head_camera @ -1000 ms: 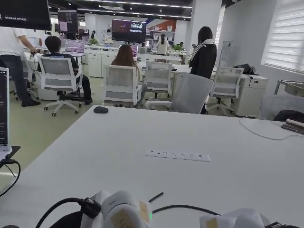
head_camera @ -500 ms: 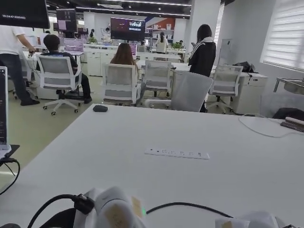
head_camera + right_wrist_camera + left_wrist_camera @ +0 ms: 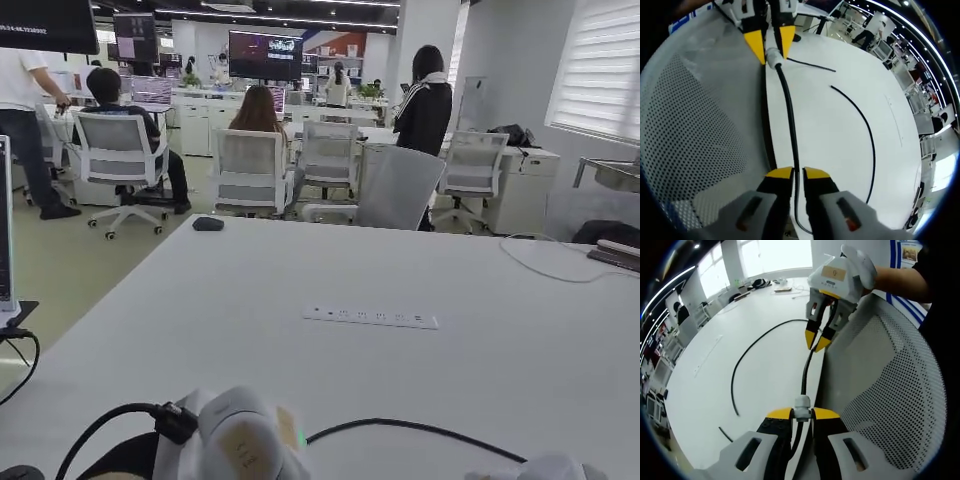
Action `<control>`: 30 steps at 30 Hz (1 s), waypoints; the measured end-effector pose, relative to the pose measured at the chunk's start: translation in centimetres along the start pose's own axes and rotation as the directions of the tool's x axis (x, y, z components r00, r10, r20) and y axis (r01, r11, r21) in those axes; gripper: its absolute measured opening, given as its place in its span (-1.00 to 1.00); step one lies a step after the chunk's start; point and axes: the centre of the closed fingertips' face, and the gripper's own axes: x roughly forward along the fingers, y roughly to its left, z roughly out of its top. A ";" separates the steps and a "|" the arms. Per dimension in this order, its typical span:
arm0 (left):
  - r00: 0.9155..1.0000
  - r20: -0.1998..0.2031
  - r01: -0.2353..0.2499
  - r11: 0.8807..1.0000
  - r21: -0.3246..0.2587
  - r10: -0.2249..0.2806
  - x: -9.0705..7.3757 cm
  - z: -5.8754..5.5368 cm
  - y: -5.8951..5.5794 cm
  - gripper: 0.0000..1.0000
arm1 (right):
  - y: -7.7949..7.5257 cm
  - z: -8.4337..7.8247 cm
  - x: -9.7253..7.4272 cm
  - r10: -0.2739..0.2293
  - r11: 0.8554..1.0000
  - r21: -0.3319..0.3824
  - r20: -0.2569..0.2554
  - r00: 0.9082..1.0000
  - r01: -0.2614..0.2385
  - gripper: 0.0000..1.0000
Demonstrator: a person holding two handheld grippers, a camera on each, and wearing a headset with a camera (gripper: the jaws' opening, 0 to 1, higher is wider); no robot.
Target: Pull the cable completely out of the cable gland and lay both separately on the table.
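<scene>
Left gripper [image 3: 803,414] is clamped on the white cable gland [image 3: 802,407], with one yellow-tipped jaw pressed against each side of it, just beside the edge of a grey mesh chair back [image 3: 885,385]. Right gripper [image 3: 798,173] is closed on the black cable [image 3: 806,371], which passes through the narrow gap between its jaws, further along the same edge of the chair back. Both grippers appear to be held off the white table [image 3: 710,365], on the side of the chair back that faces it. Between them the cable runs in a nearly straight line along the chair back's rim, from the gland to the right gripper. Beyond the right gripper a long black length lies in a wide curve on the table, well away from the chair back. It looks like the same cable's tail, though the join is hidden behind the gripper.

Progress, as a judgement: the task is part way through. The cable still enters the gland, so the pull is not complete. How much cable remains inside or behind the gland cannot be told, because the left jaws hide it. Left to do: draw the cable fully free of the gland, then set the gland and the cable down apart from each other on the table
</scene>
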 end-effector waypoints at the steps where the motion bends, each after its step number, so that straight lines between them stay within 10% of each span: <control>1: 1.000 -0.001 -0.001 1.000 0.000 0.001 0.0 0.0 0.0 -0.69 | 0.0 0.3 0.0 -0.005 1.000 0.000 0.006 1.000 0.005 -0.67; 4: 1.000 -0.005 0.000 1.000 0.000 0.000 0.1 -0.1 0.0 -0.69 | 0.2 2.5 -0.3 -0.005 1.000 0.007 0.073 0.997 0.004 -0.42; 9: 1.000 -0.001 0.001 1.000 0.006 -0.001 0.3 0.2 -0.1 -0.69 | 1.5 8.3 -1.1 0.048 0.999 0.005 0.262 0.964 -0.051 -0.41; 14: 1.000 0.004 0.002 1.000 0.015 -0.002 0.3 0.7 -0.2 -0.69 | 2.3 11.0 -0.9 0.069 0.997 -0.061 0.292 0.954 -0.054 -0.46; 30: 1.000 0.001 0.003 1.000 0.029 -0.003 0.3 0.6 -0.2 -0.69 | 2.4 9.4 -0.1 0.103 0.989 -0.126 0.237 0.966 -0.074 -0.95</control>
